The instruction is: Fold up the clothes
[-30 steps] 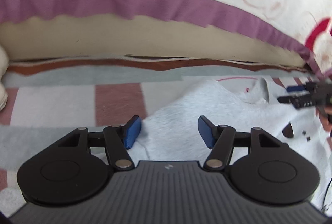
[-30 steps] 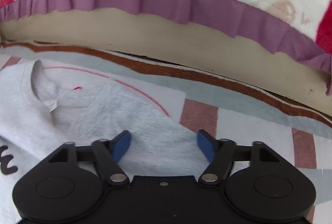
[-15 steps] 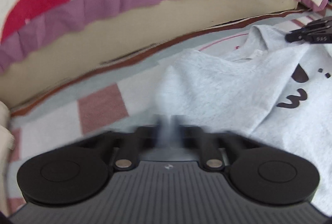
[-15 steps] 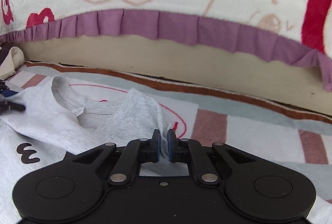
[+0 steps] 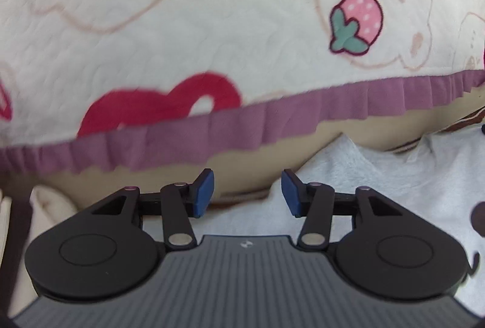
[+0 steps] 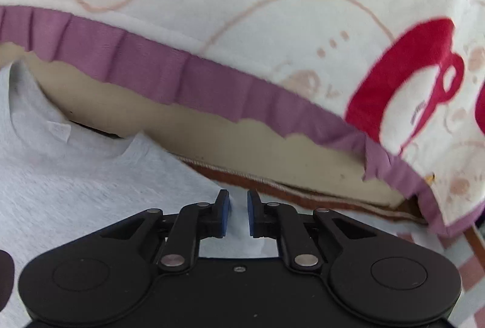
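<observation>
Two tools are mine here. Nearest in the left wrist view, my left tool has its blue pads spread wide with nothing between them, hovering over the near left edge of the grey sweatshirt. In the right wrist view, my right tool has its pads drawn close with a narrow gap, and a pale fold of the grey sweatshirt rises between them; I cannot tell whether the pads actually press on it.

Only the right view shows the neckline with its small white label, up and to the left of the tool. Only the left view shows a cream cushion low at the left edge. Both views catch dark printed marks on the shirt at their edges.

Beyond the shirt, the right view shows a checked mat with pink squares and a brown border. Farthest off, both views show a cream quilt printed with strawberries and red shapes, its purple ruffle hanging above a tan panel.
</observation>
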Motion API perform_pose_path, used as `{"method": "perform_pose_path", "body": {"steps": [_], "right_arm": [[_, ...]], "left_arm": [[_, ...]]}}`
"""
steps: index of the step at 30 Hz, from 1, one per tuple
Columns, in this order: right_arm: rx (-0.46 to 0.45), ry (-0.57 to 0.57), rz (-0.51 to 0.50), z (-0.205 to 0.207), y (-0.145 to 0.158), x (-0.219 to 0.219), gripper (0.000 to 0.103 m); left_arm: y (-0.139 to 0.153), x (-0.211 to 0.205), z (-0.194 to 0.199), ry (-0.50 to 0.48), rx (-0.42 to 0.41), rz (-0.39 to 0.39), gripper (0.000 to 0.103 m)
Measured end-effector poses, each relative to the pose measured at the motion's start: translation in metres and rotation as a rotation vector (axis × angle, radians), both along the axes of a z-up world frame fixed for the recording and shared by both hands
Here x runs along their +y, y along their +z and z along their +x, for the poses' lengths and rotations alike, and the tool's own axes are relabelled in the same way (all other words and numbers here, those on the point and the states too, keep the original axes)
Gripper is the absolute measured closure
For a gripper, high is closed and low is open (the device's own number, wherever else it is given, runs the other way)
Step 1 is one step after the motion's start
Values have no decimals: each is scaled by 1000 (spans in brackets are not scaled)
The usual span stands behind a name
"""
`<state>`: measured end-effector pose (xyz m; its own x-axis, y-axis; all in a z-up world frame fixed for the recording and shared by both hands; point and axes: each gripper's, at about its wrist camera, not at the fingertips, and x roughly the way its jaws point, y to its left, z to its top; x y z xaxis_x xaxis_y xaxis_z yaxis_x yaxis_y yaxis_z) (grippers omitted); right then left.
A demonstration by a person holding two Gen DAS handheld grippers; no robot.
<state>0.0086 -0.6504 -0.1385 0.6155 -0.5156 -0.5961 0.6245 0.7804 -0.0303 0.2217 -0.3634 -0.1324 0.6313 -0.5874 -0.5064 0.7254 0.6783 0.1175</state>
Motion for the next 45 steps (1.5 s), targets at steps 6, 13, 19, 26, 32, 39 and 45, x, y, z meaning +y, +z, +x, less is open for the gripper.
{"method": "perform_pose_path", "body": {"steps": [6, 13, 19, 26, 32, 39, 45], "right_arm": [[-6, 9, 152, -2, 0, 39, 54], [-85, 209, 311, 9, 10, 147, 54], [-49, 393, 387, 15, 12, 230, 54], [54, 596, 436, 11, 7, 312, 54], [149, 710, 427, 7, 5, 340, 54], [150, 852, 457, 10, 0, 390, 32], [169, 655, 622, 27, -25, 374, 23]], "left_arm": [[-4, 122, -19, 22, 205, -38, 47], [-32, 227, -49, 83, 517, -64, 49], [-52, 242, -63, 49, 681, -99, 47], [-68, 221, -68, -92, 677, -47, 52], [-68, 218, -65, -129, 740, -102, 102], [-58, 227, -62, -166, 883, -254, 102], [-64, 223, -66, -203, 951, -292, 103]]}}
